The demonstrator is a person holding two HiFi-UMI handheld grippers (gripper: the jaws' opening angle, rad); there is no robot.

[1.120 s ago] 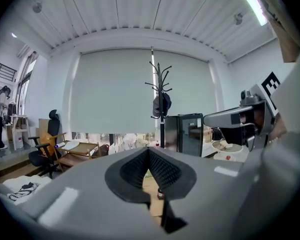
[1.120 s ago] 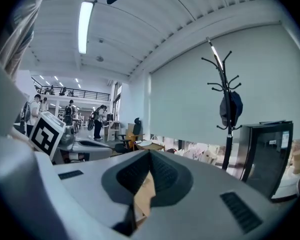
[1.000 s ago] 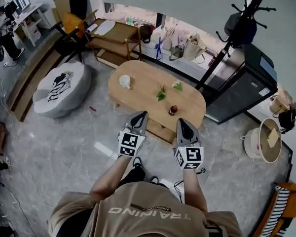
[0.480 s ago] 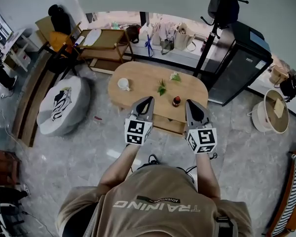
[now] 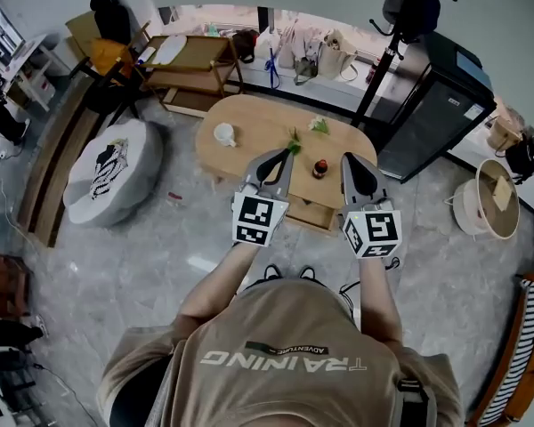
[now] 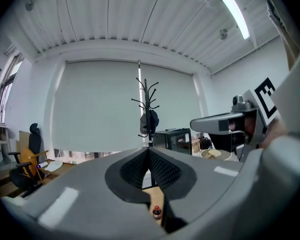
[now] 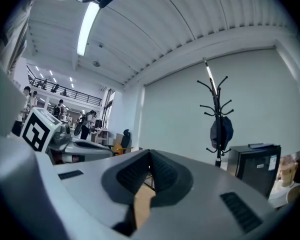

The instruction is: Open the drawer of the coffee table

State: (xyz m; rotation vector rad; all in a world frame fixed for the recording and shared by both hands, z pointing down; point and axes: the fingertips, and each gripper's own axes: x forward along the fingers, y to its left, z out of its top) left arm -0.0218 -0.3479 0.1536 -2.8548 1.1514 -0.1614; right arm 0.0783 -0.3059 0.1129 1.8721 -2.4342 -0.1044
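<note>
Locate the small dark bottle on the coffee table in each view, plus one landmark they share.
Head view: small dark bottle on the coffee table, right of centre, toward the person's side.
Left gripper view: bottle at bottom centre, on a sliver of tabletop.
Right gripper view: not in it.
Shared landmark: coat stand, seen in all three.

On the person's shirt [image 5: 280, 390], at the bottom middle of the head view, the word "TRAINING" stands in pale capitals, upside down to the camera. A small dark patch [image 5: 285, 348] just above it reads "ADVENTURE". The cubes on the left gripper [image 5: 282, 156] and the right gripper [image 5: 353, 160] carry black-and-white square markers, without letters. The white label on the black cabinet [image 5: 432, 127], upper right, is too small to read
</note>
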